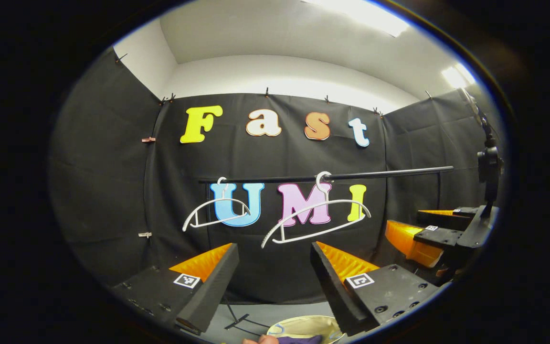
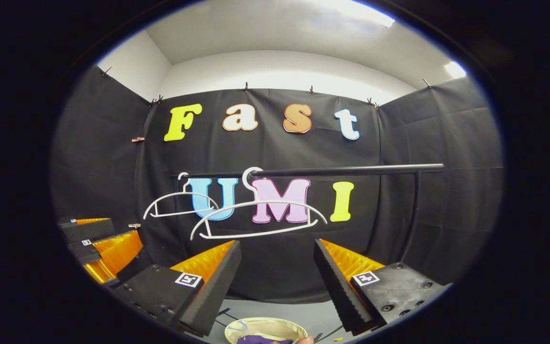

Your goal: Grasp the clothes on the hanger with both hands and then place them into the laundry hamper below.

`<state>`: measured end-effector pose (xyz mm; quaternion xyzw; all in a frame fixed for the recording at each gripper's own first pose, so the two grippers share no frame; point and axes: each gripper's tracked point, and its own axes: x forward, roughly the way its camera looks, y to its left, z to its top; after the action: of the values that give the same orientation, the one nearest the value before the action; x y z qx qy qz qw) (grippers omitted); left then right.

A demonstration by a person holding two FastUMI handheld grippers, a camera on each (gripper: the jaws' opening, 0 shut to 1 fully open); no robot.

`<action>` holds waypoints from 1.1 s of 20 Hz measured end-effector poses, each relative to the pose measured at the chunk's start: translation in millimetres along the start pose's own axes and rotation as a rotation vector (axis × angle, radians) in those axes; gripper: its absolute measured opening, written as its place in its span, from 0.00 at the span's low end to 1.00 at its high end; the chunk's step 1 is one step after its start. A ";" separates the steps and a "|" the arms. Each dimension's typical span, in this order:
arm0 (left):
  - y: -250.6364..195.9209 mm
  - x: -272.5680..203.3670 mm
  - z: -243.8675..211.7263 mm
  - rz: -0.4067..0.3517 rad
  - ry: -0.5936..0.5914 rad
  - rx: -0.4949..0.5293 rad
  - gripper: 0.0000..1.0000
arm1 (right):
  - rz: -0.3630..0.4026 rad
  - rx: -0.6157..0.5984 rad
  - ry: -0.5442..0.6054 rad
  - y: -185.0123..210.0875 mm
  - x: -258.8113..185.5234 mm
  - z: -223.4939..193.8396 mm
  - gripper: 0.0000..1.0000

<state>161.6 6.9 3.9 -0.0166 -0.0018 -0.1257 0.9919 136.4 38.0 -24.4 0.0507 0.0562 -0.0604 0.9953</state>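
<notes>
In the left gripper view the left gripper [image 1: 274, 260] is spread wide, its fingers [image 1: 208, 286] holding nothing and touching nothing, aimed at the black back wall [image 1: 108, 191]. Above and beyond it a dark rail [image 1: 389, 173] runs across, with two bare white hangers on it: a small hanger [image 1: 215, 212] at the left end and a larger hanger [image 1: 315, 220] nearer the middle, tilted a little (neither carries a garment). At the bottom edge, between the fingers, lies the pale rim of the hamper [image 1: 303, 327], with purple clothes [image 1: 299, 339] inside it and a fingertip [image 1: 260, 340] just beside them. Far right, the right gripper [image 1: 428, 234] hangs level with the left one, well apart from it. In the right gripper view the left gripper [image 2: 98, 243] sits at far left; the right gripper [image 2: 277, 263] is likewise released and wide, empty, with both hangers above it, the hamper [image 2: 265, 327] below on the grey floor [image 2: 318, 315], and the clothes [image 2: 260, 340] inside.
</notes>
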 end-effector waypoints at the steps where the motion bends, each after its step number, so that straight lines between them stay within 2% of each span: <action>1: -1.9 -1.1 -0.5 -0.004 0.002 -0.002 0.95 | 0.003 0.003 -0.004 -1.0 -1.6 0.7 0.99; 3: -8.5 -2.5 -0.2 -0.013 -0.001 -0.001 0.92 | 0.009 0.004 -0.001 -2.0 -4.5 -1.1 1.00; 5: -11.2 -3.6 -2.5 -0.014 0.008 0.006 0.95 | 0.013 -0.001 0.001 -2.7 -6.7 -1.8 0.96; 6: -14.3 -5.1 -2.6 -0.017 0.005 0.008 0.92 | 0.017 -0.004 0.000 -2.2 -6.2 -1.9 0.98; 8: -15.7 -5.5 -2.1 -0.015 -0.004 0.019 0.95 | 0.016 -0.012 0.008 -2.7 -6.8 -5.3 1.00; 9: -15.0 -5.8 -1.8 -0.014 -0.006 0.026 0.95 | 0.017 -0.012 0.011 -2.1 -8.1 -5.8 0.95; 10: -15.6 -5.3 -4.3 -0.017 -0.005 0.031 0.95 | 0.014 -0.007 0.010 -3.8 -9.3 -4.5 0.99; 12: -15.8 -3.5 -4.3 -0.020 -0.005 0.033 0.95 | 0.007 0.000 -0.004 -7.1 -13.8 0.5 0.99; 13: -16.5 -3.5 -3.2 -0.020 -0.007 0.032 0.95 | 0.005 -0.001 -0.009 -9.5 -15.5 1.1 0.95; 15: -19.0 -3.2 -2.1 -0.026 -0.008 0.031 0.92 | 0.004 -0.007 -0.004 -12.6 -18.0 -0.8 1.00; 19: -27.2 -6.7 -0.5 -0.041 -0.010 0.030 0.95 | -0.001 -0.010 -0.016 -18.6 -24.0 4.3 0.99; 20: -28.8 -7.0 -0.7 -0.044 -0.010 0.031 0.95 | 0.001 -0.010 -0.017 -18.7 -24.5 5.0 0.95; 21: -31.2 -7.6 0.4 -0.048 -0.010 0.033 0.95 | 0.002 -0.010 -0.019 -19.6 -25.6 5.3 1.00; 22: -34.0 -9.2 2.2 -0.050 -0.013 0.033 0.95 | 0.004 -0.011 -0.021 -20.3 -27.3 5.8 1.00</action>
<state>144.3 -23.7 7.2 -0.0010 -0.0108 -0.1504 0.9886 107.5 20.5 -17.4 0.0448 0.0462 -0.0588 0.9962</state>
